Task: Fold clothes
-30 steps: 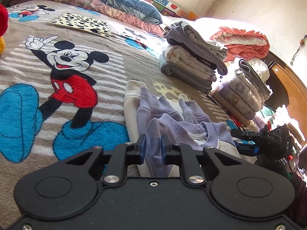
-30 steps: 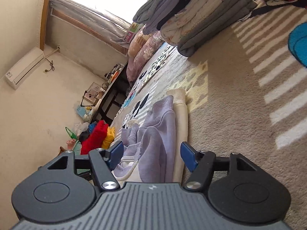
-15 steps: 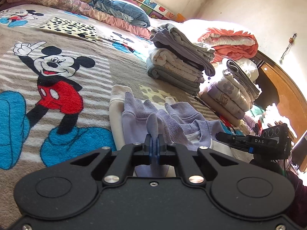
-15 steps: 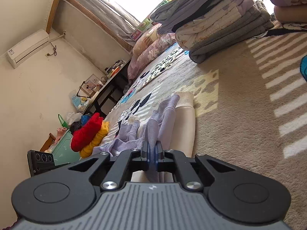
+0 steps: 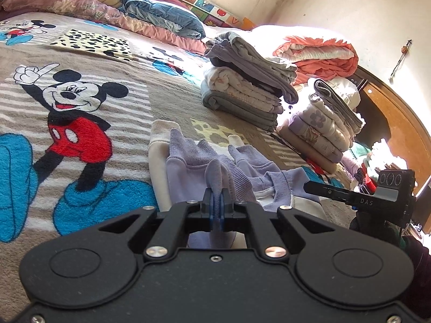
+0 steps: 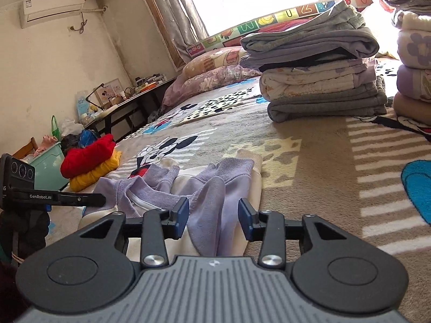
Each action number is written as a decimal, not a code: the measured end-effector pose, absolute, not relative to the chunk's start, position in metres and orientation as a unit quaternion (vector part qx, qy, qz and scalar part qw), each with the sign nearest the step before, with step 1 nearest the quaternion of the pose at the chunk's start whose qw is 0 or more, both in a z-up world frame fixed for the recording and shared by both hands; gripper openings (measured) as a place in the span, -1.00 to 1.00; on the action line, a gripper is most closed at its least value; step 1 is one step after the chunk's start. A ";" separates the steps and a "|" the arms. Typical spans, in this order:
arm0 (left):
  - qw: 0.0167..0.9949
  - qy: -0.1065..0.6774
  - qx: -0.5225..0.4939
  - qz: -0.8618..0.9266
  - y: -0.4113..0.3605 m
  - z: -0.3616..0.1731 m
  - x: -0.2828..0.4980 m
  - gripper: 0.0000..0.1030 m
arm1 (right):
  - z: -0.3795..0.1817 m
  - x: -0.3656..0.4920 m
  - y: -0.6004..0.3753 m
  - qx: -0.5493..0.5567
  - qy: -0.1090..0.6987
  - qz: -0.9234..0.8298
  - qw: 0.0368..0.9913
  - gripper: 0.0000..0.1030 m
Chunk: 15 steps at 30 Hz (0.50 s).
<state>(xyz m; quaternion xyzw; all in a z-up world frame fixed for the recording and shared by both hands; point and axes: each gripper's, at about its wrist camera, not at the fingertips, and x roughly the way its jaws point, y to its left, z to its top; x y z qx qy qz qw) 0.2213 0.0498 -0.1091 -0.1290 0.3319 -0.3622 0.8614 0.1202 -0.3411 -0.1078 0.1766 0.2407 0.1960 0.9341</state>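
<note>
- My left tongs [image 5: 215, 208]: pinched fully together on a raised fold of the lilac-and-cream garment [image 5: 188, 161].
- My right tongs [image 6: 212, 216]: jaws opening, blue pads apart; a lilac fold lies between them, and neither pad presses on it.
- Garment: crumpled on the cartoon-mouse blanket [image 5: 80, 107] of the bed, in front of the grey-topped folded stack [image 5: 242, 80].
- Second folded stack [image 5: 323, 123]: just right of the first.

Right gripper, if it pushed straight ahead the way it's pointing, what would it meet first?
Most likely the lilac sleeve of the sweatshirt lying on the Mickey Mouse blanket; the right gripper, jaws opening, already straddles that fold.
</note>
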 end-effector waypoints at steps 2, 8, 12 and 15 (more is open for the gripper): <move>0.861 0.333 -0.129 -0.361 0.049 -0.110 0.222 -0.97 | -0.109 0.121 -0.341 0.177 0.241 0.206 0.932 -0.19; 0.867 0.320 -0.118 -0.363 0.047 -0.106 0.219 -0.97 | -0.111 0.126 -0.334 0.175 0.248 0.227 0.925 -0.86; 0.876 0.285 -0.111 -0.373 0.046 -0.094 0.216 -0.97 | -0.100 0.118 -0.332 0.169 0.223 0.233 0.931 -0.87; 0.881 0.271 -0.107 -0.374 0.044 -0.089 0.223 -0.97 | -0.089 0.118 -0.333 0.173 0.205 0.242 0.932 -0.88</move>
